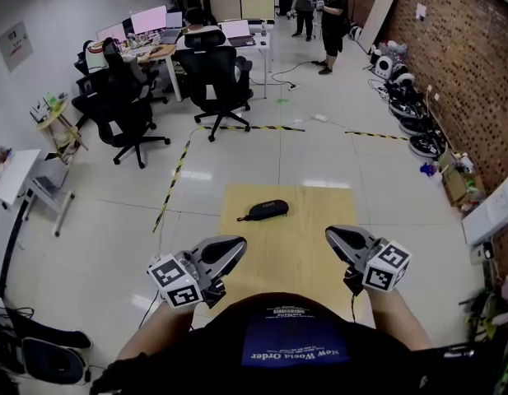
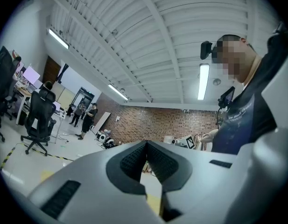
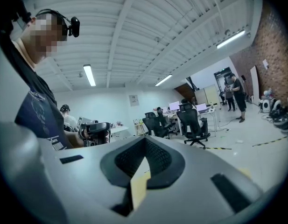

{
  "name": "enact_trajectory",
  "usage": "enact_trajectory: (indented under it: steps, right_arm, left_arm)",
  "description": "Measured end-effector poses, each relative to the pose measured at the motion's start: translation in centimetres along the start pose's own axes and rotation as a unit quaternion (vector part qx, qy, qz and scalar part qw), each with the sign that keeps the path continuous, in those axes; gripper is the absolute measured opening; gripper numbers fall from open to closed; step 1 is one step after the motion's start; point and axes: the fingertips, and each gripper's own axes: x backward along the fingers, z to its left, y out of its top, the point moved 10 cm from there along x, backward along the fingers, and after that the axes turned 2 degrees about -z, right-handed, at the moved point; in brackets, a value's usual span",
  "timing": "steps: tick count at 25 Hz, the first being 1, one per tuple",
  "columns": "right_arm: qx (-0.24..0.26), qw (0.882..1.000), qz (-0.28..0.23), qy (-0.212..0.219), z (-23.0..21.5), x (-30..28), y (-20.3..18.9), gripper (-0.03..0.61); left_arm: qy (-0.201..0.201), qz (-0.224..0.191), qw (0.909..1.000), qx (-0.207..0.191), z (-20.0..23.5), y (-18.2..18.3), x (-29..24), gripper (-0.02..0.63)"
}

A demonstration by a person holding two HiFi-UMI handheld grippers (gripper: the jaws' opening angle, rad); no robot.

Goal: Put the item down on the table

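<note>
- Small black oblong case [image 1: 263, 211], kinda like a soft glasses pouch, lying flat and a bit slanted.
- It sits on the light wooden table [image 1: 296, 245], towards its far-left part.

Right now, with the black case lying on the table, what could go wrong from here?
The black case lies toward the far left corner of the table, so a stray nudge might slide it off. The left gripper and right gripper both hover empty with jaws shut. Reaching in like that would likely push the case rather than grab it.
</note>
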Motion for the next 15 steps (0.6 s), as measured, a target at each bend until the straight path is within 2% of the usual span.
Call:
enact_trajectory:
  steps: [15]
  right_arm:
    - [0.007, 1.0, 0.001, 0.008, -0.33, -0.23, 0.22, -0.014]
  left_arm:
    - [-0.002, -0.006, 0.9999, 0.011, 0.29, 0.04, -0.53, 0.006]
